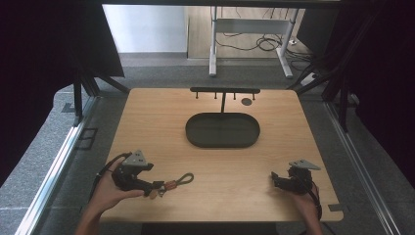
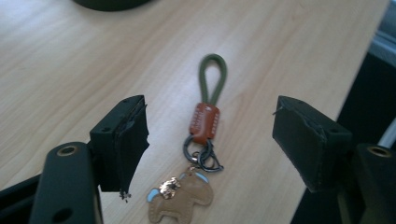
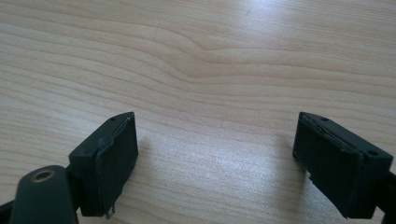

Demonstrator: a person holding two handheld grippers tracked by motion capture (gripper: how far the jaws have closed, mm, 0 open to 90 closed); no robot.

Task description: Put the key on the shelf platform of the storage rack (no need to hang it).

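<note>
Left hand-held gripper [image 2: 210, 140] sits low on the bench [image 1: 220, 196], jaws spread wide either side of a keychain [image 2: 201, 154] lying flat between them, unheld; looks like the grasp is about to begin, needing a clean close on its brown tab. Right hand-held gripper [image 1: 286, 181] rests apart, jaws open, near a dark tray [image 1: 222, 130]

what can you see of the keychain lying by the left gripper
The keychain with an olive-green cord loop lies flat on the light wooden table, near its front edge. The loop runs into a reddish-brown stitched leather tab, then dark metal rings, then a tan animal-shaped leather charm with pale blue patches. It rests between the left gripper's open jaws, which do not touch it.
</note>
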